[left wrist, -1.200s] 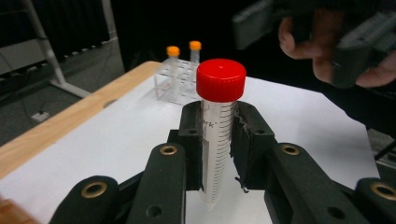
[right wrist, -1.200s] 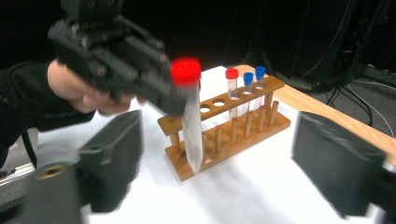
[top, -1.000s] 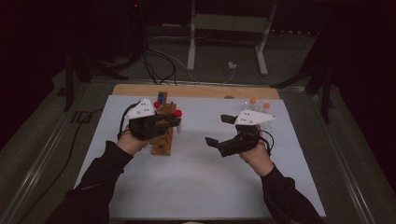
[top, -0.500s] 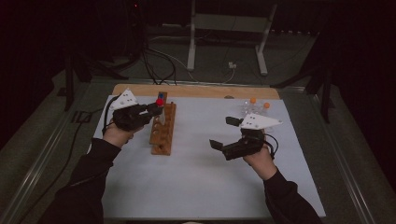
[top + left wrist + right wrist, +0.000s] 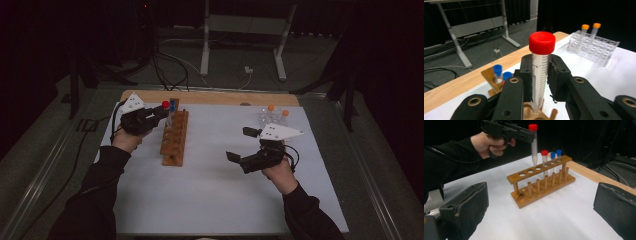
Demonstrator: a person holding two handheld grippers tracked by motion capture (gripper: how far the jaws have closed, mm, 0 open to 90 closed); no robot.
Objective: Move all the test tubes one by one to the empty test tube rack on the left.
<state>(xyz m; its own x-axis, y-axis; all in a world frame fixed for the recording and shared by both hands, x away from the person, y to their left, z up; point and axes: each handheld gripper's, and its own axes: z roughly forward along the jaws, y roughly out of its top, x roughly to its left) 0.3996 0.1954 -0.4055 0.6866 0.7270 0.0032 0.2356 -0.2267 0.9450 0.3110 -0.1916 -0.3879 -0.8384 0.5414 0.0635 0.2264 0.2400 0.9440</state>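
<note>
The left tongs (image 5: 159,113) are clamping a red-capped tube (image 5: 540,72) between their black pads, gripping it just below the cap, with the tube standing upright. In the right gripper view this tube (image 5: 534,145) is hanging with its pointed tip just above a hole in the top board of the wooden tube rack (image 5: 541,182); the tip is not yet sitting in the hole. The left hand (image 5: 489,144) is wrapping the handle of those tongs (image 5: 530,135).

The rack (image 5: 175,137) is lying on the white sheet near the desk's (image 5: 210,200) left side, running from the middle toward the far edge. At its far end another red-capped tube (image 5: 544,162) and two blue-capped tubes (image 5: 555,157) are already standing in their holes; the holes toward the near end are open.

The right tongs (image 5: 242,147) are hovering over the right half of the desk with their jaws spread wide and nothing between them; the right hand (image 5: 277,167) is holding them level, facing the rack.

A clear plastic rack (image 5: 594,45) with two orange-capped tubes (image 5: 591,28) is standing near the desk's far right corner, well apart from the wooden rack.
</note>
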